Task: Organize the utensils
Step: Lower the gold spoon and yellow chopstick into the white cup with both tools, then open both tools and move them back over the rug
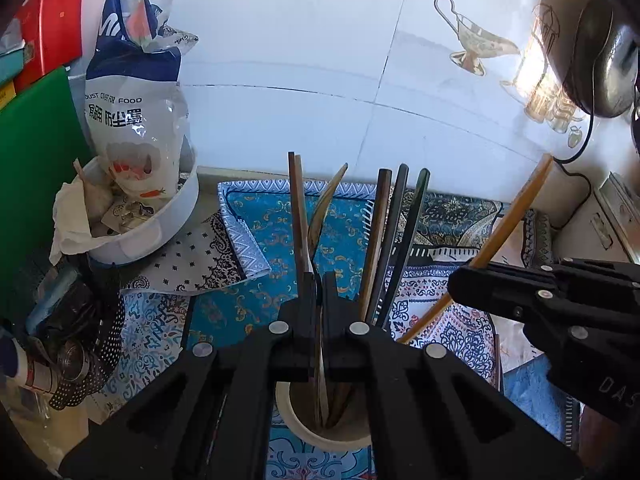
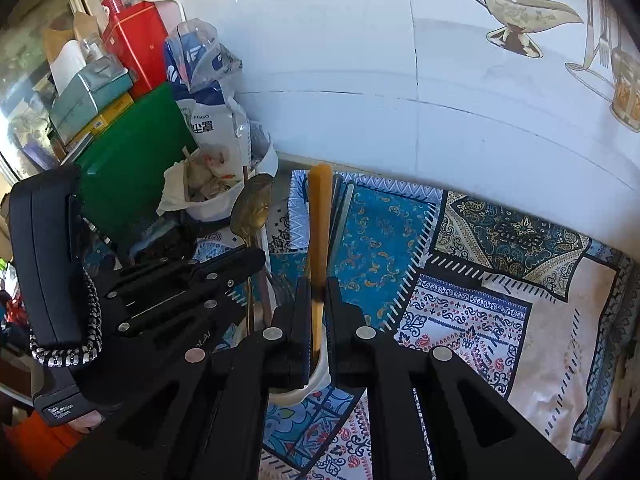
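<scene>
While both tools hang over the cream utensil cup (image 1: pixel 324 416), a metal spoon (image 1: pixel 326 208) is pinched in the left gripper (image 1: pixel 319 300) and a yellow chopstick (image 2: pixel 319 216) in the right gripper (image 2: pixel 318 300), lower ends inside the cup, likely for upright storage with the dark chopsticks (image 1: pixel 400 240).

Both the left gripper (image 1: pixel 319 280) and the right gripper (image 2: pixel 318 284) are black. The cup (image 1: pixel 304 430) is cream. A patchwork cloth (image 2: pixel 460 312) in blue with gold scrolls, teal paisley and white with red motifs covers the surface. The chopstick (image 2: pixel 319 216) is amber-yellow, the cutting board (image 2: pixel 132 152) green, the tin (image 2: pixel 138 40) red, and the wall tiles (image 1: pixel 300 40) are white.
</scene>
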### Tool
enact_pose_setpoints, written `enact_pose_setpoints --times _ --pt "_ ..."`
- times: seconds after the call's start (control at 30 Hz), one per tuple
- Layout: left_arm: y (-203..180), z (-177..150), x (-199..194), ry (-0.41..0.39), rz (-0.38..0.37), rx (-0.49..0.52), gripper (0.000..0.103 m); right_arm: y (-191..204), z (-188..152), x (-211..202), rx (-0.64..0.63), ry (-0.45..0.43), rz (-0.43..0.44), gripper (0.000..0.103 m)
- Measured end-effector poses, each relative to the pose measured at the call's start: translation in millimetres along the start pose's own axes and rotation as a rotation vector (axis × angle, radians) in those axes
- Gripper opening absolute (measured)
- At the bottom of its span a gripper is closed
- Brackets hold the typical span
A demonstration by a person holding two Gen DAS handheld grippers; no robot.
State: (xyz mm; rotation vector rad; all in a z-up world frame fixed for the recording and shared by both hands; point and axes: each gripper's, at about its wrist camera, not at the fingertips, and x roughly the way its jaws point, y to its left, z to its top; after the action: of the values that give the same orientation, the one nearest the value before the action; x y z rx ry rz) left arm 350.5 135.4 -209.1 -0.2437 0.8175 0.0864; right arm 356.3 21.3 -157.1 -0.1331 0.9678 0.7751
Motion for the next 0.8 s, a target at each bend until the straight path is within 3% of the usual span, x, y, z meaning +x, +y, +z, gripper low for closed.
enact_pose_setpoints --times 0.23,0.33,0.57,0.8 --pt "3.2 -7.1 -1.6 0.039 0.011 0.004 0.001 6.0 -2.5 -3.5 -0.028 0.012 -0.009 0.007" --pt "4.4 -8.8 -5.6 0.051 0.022 0.005 0.002 7.2 -4.9 -9.5 -0.032 0.007 -0.016 0.013" --pt "-4.1 -10.2 -35.9 0.011 0.035 0.028 0.003 9.3 -15.2 -34.2 -0.040 -0.034 -0.054 0.022" --pt "-21.8 -13.3 -69.9 -0.031 0.042 0.058 0.015 6.6 -32.8 -68.5 -0.039 -0.095 -0.110 0.034"
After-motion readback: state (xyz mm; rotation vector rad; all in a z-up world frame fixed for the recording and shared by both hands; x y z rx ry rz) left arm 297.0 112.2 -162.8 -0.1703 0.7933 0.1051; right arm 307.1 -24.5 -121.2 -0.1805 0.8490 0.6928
